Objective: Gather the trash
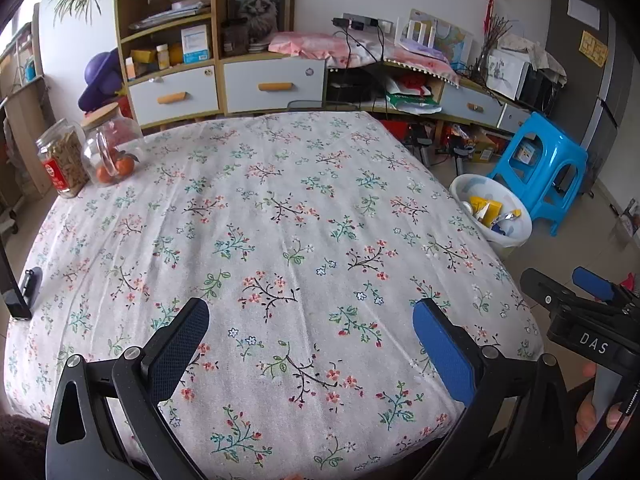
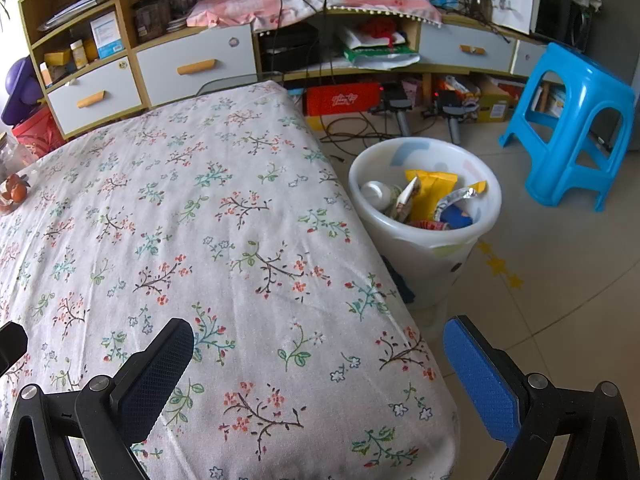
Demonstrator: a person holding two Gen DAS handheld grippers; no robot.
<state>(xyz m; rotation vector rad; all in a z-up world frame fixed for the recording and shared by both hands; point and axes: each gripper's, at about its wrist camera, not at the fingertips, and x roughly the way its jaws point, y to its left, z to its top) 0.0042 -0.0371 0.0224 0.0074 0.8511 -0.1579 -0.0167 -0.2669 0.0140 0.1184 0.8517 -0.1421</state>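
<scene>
1. left gripper (image 1: 310,344): jaws spread wide, nothing between the pads. it hovers over the near part of the table (image 1: 280,208), which is covered by a flowered cloth.
2. right gripper (image 2: 320,360): jaws spread wide, empty. it hovers over the near right corner of the table, one finger above the cloth and the other above the floor.
3. location of the trash (image 2: 430,200): it lies inside the white bin (image 2: 404,256), which stands on the floor just beside the right edge of the table. no loose trash shows on the cloth.
4. handling, judged: the yellow wrapper and foil pieces are light, thin and crushable, and likely slick. grip a folded edge or a crumpled bulge, not a flat face. the small white bottle looks stiffer and rounder; take it across the body.
5. left wrist view only: two jars (image 1: 86,156) at the far left corner, oranges in one, and a dark object at the left edge.
6. right wrist view only: the bin interior in detail and the blue stool (image 2: 572,128) beyond it, in full.
</scene>
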